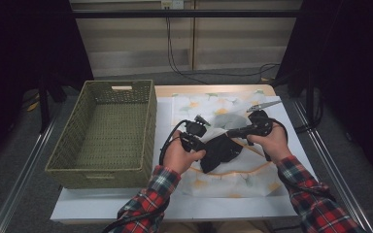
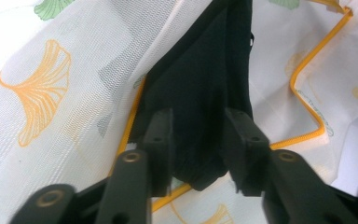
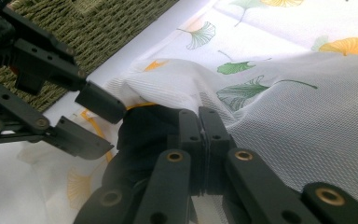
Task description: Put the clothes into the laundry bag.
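Note:
A black garment (image 1: 218, 150) lies in the mouth of a white mesh bag (image 1: 209, 104) printed with ginkgo leaves and edged by an orange zipper (image 2: 307, 60). My left gripper (image 1: 205, 145) comes in from the left. In its own view the left gripper (image 2: 199, 115) has a jaw on each side of the garment's (image 2: 200, 84) lower end, pads against the bunched cloth. My right gripper (image 1: 228, 132) points left at the garment's upper end. Its jaws (image 3: 200, 114) are pressed together where black cloth (image 3: 144, 126) meets mesh (image 3: 284, 93). The garment hangs taut between both grippers.
A deep green woven basket (image 1: 102, 167) stands on the table's left half, close beside the bag. The white table cover (image 1: 102, 204) shows bare at the front edge. Cables run across the floor behind the table.

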